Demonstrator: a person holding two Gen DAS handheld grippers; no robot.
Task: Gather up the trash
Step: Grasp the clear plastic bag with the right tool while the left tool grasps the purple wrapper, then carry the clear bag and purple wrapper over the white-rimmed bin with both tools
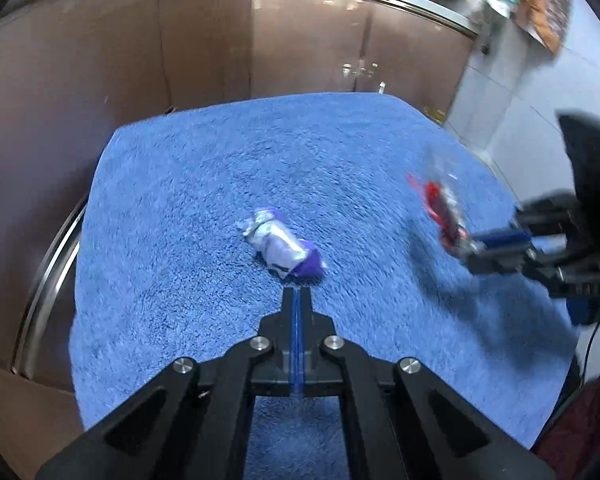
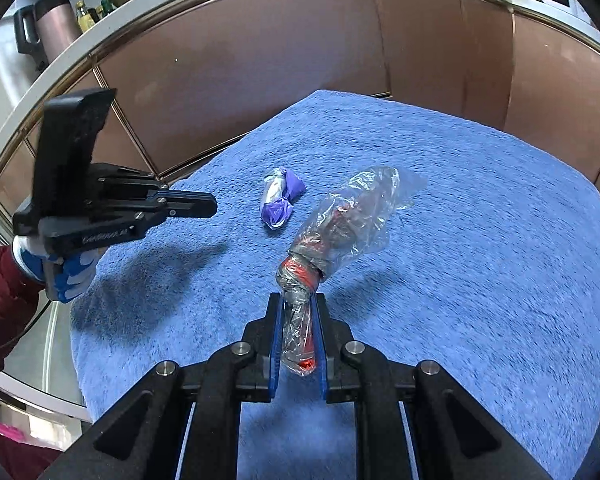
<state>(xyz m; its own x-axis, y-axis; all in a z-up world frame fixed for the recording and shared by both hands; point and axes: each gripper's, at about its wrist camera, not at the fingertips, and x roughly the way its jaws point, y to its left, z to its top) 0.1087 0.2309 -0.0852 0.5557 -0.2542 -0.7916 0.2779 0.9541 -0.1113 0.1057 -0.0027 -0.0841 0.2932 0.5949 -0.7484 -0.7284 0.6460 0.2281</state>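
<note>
- A blue towel [image 2: 480, 240] covers the table, with one piece of litter lying on it and no bin in view.
- The right gripper [image 2: 298, 300] is clamped on a twisted clear plastic wrapper [image 2: 340, 224], held just above the towel.
- The left gripper [image 1: 297, 292], jaws together and empty, hovers beside the purple wrapper [image 1: 284, 246], not yet collected.
</note>
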